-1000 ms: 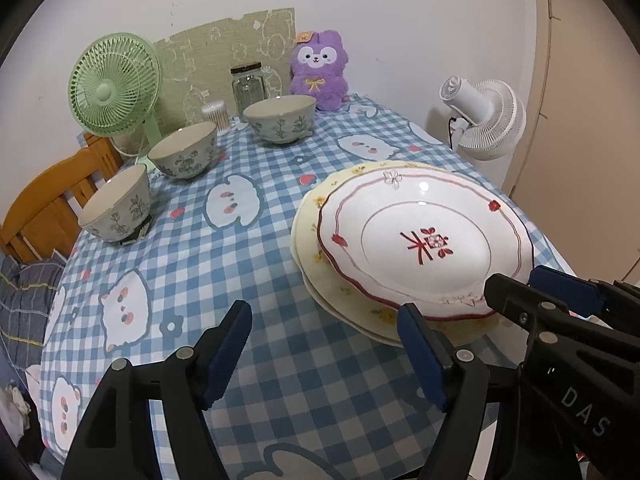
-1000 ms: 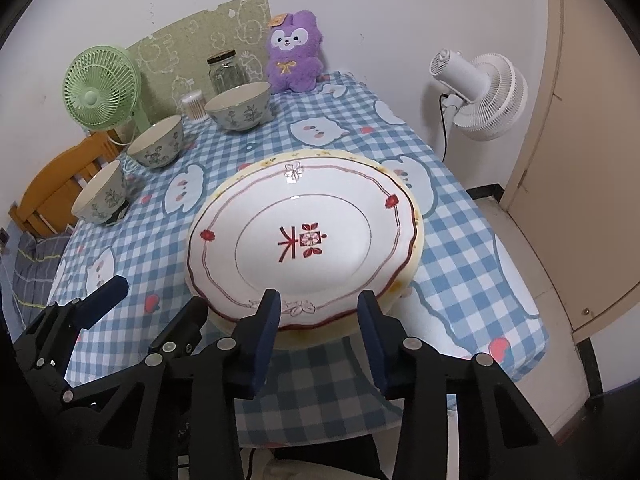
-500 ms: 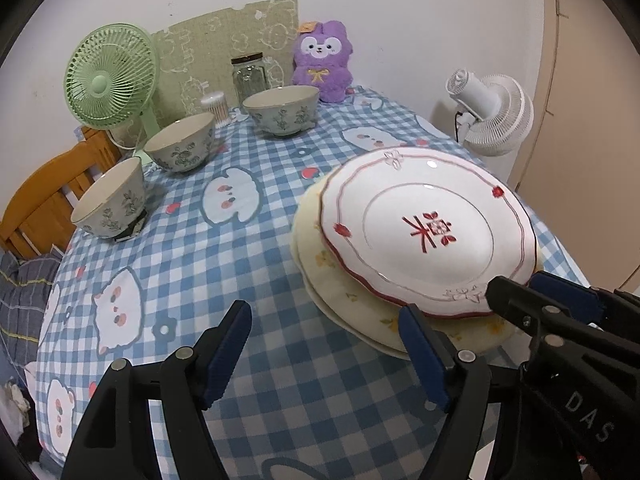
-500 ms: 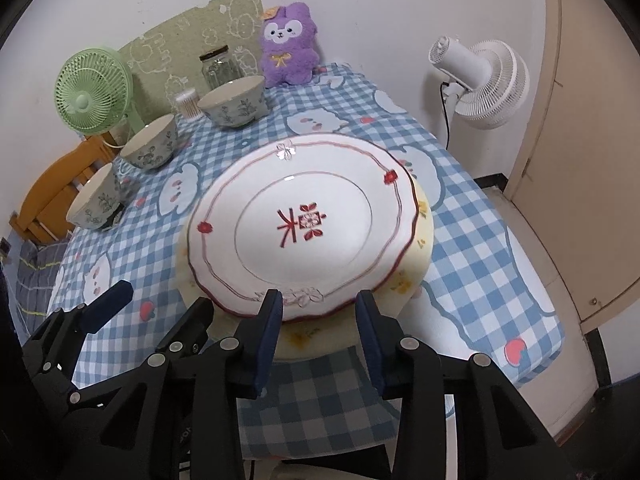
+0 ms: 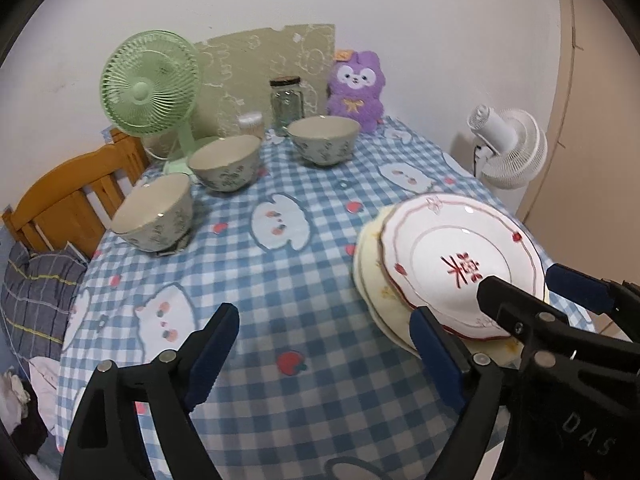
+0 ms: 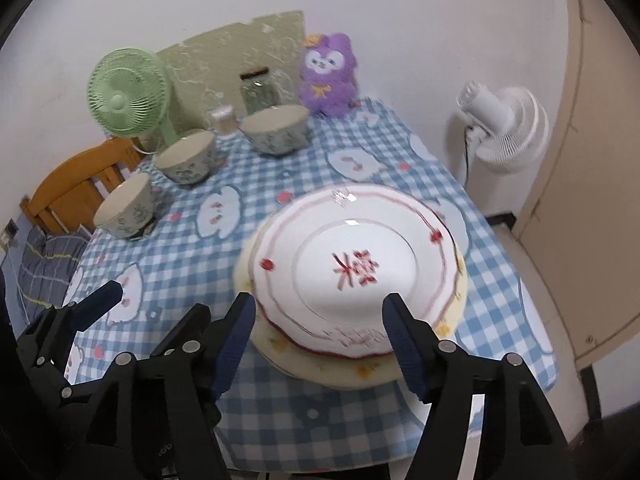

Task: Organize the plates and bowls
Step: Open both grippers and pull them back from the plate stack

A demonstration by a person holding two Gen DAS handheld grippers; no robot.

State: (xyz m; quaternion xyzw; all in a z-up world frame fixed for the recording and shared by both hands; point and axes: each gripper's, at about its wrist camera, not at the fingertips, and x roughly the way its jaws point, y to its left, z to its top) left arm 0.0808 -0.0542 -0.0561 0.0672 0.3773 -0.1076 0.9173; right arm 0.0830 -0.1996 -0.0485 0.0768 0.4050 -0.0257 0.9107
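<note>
A white plate with a red rim and red character (image 6: 352, 264) (image 5: 452, 256) lies on top of pale yellow plates (image 6: 360, 370) (image 5: 384, 300) near the table's right front edge. My right gripper (image 6: 322, 344) (image 5: 520, 280) is opening; the plate's near rim sits between its fingers, and the pads stand clear of it. To the left my left gripper (image 5: 326, 356) is also opening, over bare tablecloth with nothing between its fingers. Three patterned bowls stand apart at the back left: a near one (image 5: 154, 216), a middle one (image 5: 226, 162) and a far one (image 5: 324, 140).
A green fan (image 5: 150, 84), a glass jar (image 5: 286, 100) and a purple plush toy (image 5: 356, 88) line the back of the checked tablecloth (image 5: 304, 288). A white fan (image 5: 508, 148) stands off the right edge. A wooden chair (image 5: 68, 200) is at the left.
The right gripper's jaws have spread wide apart around the plate's near rim. Both grippers have drawn back and up from the table. The left jaws are slightly wider.
</note>
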